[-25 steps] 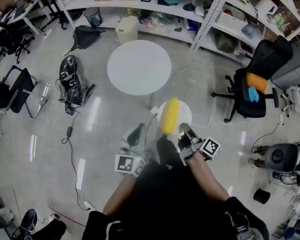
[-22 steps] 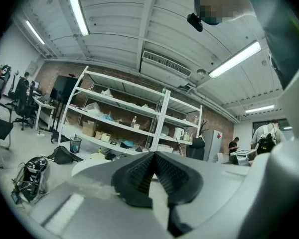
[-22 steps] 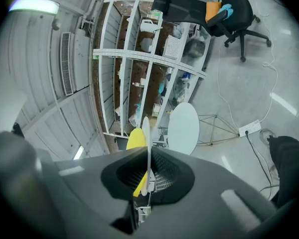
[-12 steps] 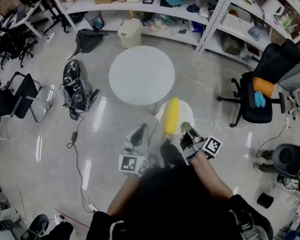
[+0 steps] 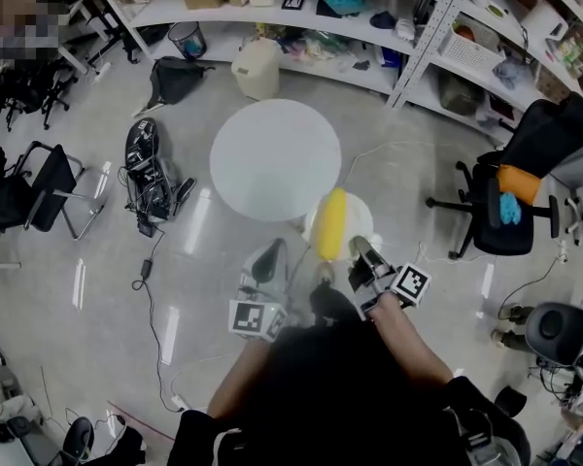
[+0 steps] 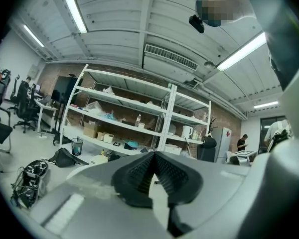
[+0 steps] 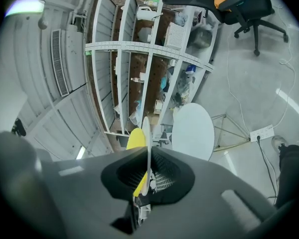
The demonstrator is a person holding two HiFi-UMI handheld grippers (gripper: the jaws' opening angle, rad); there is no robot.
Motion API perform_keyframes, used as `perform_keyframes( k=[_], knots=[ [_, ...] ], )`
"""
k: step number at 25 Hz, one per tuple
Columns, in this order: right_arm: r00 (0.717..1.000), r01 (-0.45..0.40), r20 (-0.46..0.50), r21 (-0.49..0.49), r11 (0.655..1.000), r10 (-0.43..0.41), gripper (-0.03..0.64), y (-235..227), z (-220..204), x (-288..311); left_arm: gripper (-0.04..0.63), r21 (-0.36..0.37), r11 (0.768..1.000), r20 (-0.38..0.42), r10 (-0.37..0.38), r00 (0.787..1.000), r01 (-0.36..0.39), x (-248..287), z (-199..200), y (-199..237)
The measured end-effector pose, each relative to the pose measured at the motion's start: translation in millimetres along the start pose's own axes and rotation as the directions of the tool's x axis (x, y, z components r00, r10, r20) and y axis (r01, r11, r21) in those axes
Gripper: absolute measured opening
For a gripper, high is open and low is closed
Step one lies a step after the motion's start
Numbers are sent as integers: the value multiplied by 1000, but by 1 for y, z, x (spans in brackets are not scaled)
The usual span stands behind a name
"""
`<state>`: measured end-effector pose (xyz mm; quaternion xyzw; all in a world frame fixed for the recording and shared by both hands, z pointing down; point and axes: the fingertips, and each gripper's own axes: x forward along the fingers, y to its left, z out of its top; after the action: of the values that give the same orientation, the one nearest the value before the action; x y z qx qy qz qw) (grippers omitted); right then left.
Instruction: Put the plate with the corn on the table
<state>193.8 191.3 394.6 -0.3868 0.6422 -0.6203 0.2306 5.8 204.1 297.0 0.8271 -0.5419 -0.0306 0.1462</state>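
1. the white plate [image 5: 358,214] hangs in the air over the floor, just short of the near-right edge of the round white bench [image 5: 275,160]. it is not yet above the bench top.
2. the yellow corn [image 5: 328,223] lies lengthwise on the plate, toward its left side, loose as far as i can tell.
3. the right gripper [image 5: 361,250] holds the plate by its near rim only. in the right gripper view, its fingers [image 7: 163,177] pinch the thin rim edge-on, with the corn just past them.
4. the left gripper [image 5: 269,258] sits beside the plate on the left, apart from it. its fingers are pressed together at the tips with nothing between them.
5. judged from this, the step in hand is the carry to the bench. setting down and letting go are both left to do.
6. to do it well, keep the plate level, since a tilt to the left would likely roll the corn off.
7. bring the plate fully over the bench top, lower it until the base rests flat, and only then let the fingers part.
8. the main risk looks like the one-sided rim grip, so a slow approach would help. a floor cable [image 5: 389,149] runs past the bench and an office chair [image 5: 510,202] stands well off to the right.
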Motion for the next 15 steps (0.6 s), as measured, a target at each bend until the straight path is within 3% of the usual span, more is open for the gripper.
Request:
perform_keyframes(
  k=[15],
  knots=[
    [995,-14,-98,-49,999,9,23,-9,51,39,3,6,997,30,80,996,-80,52,4,1]
  ],
)
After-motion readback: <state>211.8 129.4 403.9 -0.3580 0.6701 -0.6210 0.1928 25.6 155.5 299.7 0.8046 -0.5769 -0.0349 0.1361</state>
